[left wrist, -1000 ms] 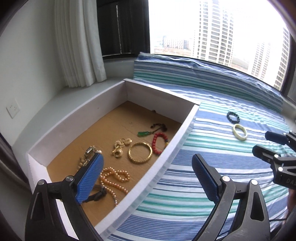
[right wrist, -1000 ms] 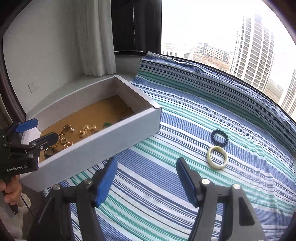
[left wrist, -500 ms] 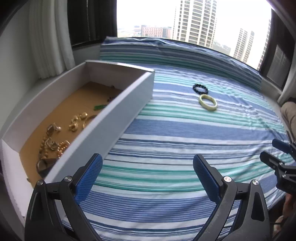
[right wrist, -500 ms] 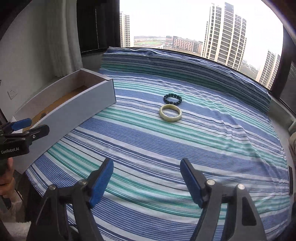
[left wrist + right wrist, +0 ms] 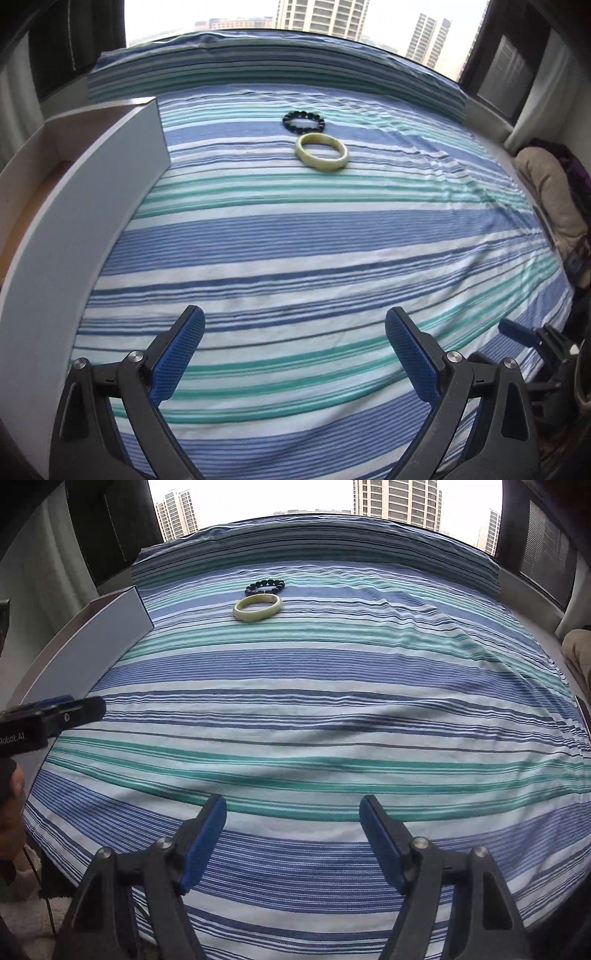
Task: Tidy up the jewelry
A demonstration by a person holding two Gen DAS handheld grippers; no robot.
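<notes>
I had swung both cameras off the box (image 5: 110,192) and out over the striped bedspread (image 5: 314,240); a second earlier the left view looked straight down at the gold and pearl pieces on the brown floor of that box, and now only its white wall and a sliver of floor showed along the left edge of the bed. The left gripper (image 5: 293,354) hung over the near edge of the bedspread, fingers released and wide apart, nothing between them. The right gripper (image 5: 293,838) was the same: spread, empty, above the near edge. What came into line instead were the two pieces not yet put away: the pale green bangle (image 5: 321,152) lay flat toward the far edge of the bedspread, and the dark beaded bracelet (image 5: 304,122) sat just behind it, very close, though I couldn't tell whether they touched. Both were well apart from either gripper and off to the right of the box's far corner. I read that turn as sorting finished for now and the pick-up next; the bangle, being nearer, looked the likelier first grab.
</notes>
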